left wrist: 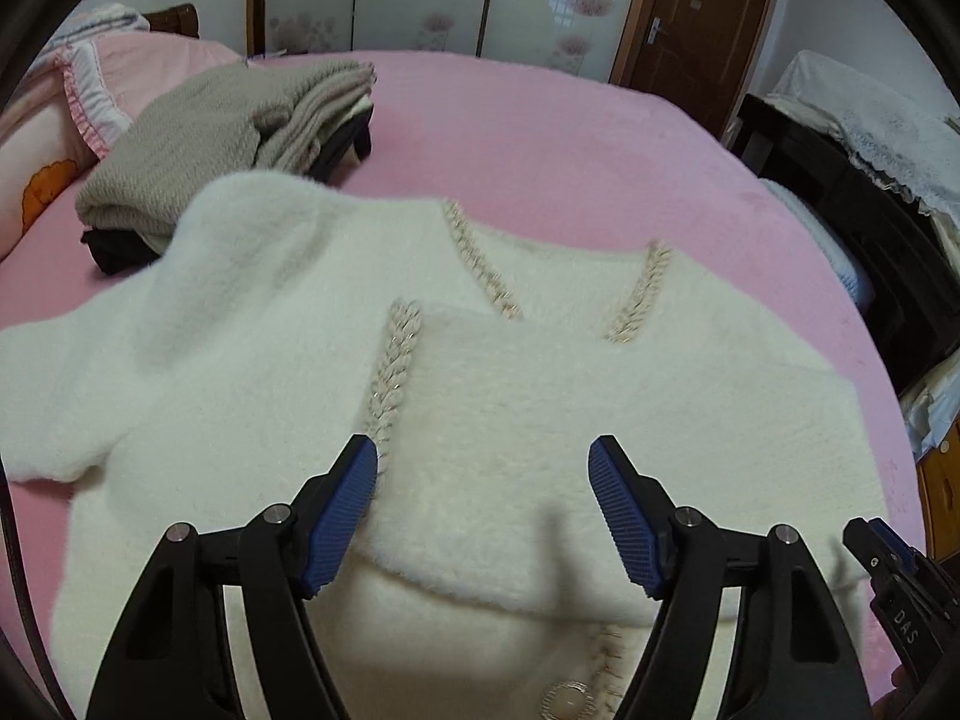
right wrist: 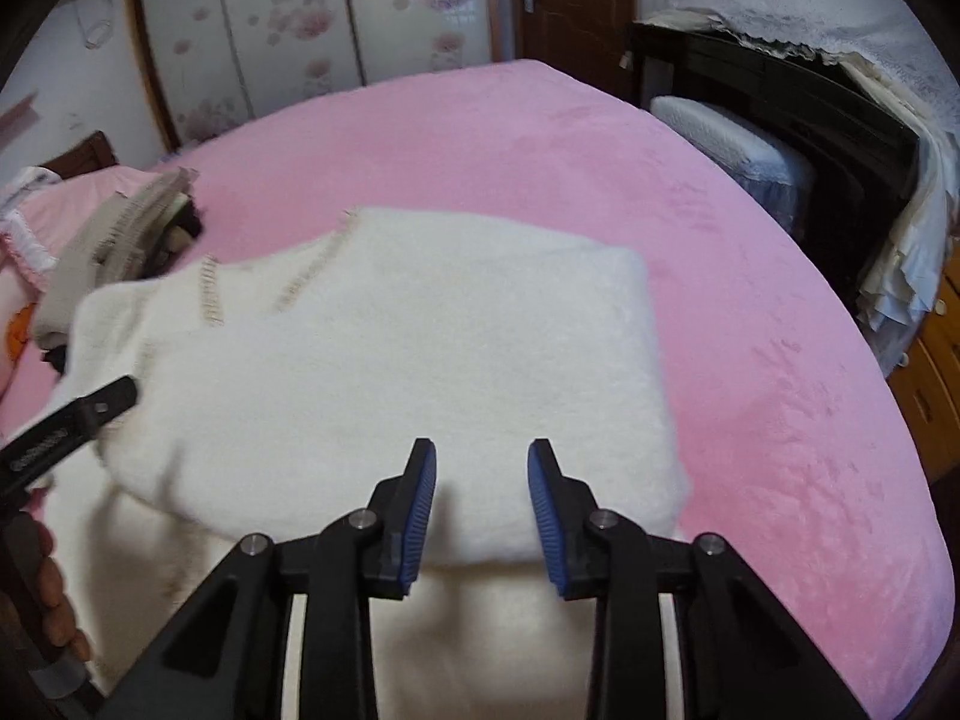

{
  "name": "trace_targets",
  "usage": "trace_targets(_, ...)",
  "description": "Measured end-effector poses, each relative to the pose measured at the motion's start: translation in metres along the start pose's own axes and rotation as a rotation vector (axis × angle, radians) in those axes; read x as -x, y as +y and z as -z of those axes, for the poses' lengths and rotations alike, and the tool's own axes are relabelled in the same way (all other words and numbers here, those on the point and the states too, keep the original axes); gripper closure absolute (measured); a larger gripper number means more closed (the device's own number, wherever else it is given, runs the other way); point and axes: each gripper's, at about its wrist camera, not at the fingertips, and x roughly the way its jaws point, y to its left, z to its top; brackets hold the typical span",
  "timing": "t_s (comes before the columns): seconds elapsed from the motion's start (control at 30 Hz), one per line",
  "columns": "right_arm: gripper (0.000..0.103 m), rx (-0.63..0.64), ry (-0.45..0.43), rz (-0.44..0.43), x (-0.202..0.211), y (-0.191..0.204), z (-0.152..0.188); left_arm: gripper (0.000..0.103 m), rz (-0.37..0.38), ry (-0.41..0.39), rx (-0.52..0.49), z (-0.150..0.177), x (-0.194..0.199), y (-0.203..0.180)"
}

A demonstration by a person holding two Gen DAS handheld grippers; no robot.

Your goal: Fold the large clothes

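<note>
Both pairs of blue-padded fingers (left wrist: pixel 342 516) stand apart, holding nothing, above the fluffy cream braid-trimmed cardigan (left wrist: pixel 480 396) on the pink plush bedspread (left wrist: pixel 540 132). Next, pinch the left sleeve's far edge and fold it rightwards, keeping edges aligned.

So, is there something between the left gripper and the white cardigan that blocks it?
Nothing visible blocks it. The left gripper is open directly above the white cardigan, with only air between. The folded grey pile lies farther back on the pink bed.
</note>
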Motion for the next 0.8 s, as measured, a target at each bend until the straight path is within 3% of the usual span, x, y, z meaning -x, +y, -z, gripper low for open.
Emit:
trace_targets(0.03, 0.072, -0.009, 0.014, 0.034, -0.008, -0.007, 0.003, 0.031, -0.009, 0.013, 0.003, 0.001, -0.006, 0.004)
trace_targets(0.1, 0.085, -0.035, 0.056, 0.08, -0.023, -0.025, 0.011, 0.031, -0.038, 0.048, 0.006, 0.006, -0.017, 0.014)
trace_targets(0.17, 0.093, -0.068, 0.076, 0.056, -0.028, -0.038, 0.017, 0.031, -0.058, 0.102, 0.025, 0.012, -0.029, 0.026)
trace_targets(0.43, 0.09, -0.068, 0.086, 0.057, -0.018, -0.04, 0.016, 0.031, -0.019, 0.084, 0.031, 0.015, -0.023, 0.028)
trace_targets(0.57, 0.09, -0.106, 0.082, -0.01, -0.001, -0.027, 0.013, 0.031, -0.003, 0.025, 0.001, 0.006, 0.005, 0.019)
trace_targets(0.63, 0.09, -0.092, 0.066, -0.022, 0.012, -0.019, 0.013, 0.014, 0.004, 0.015, -0.02, 0.002, 0.022, 0.015)
trace_targets(0.8, 0.09, -0.084, 0.033, -0.061, 0.046, -0.003, 0.014, 0.008, 0.053, -0.063, -0.055, -0.003, 0.076, 0.006)
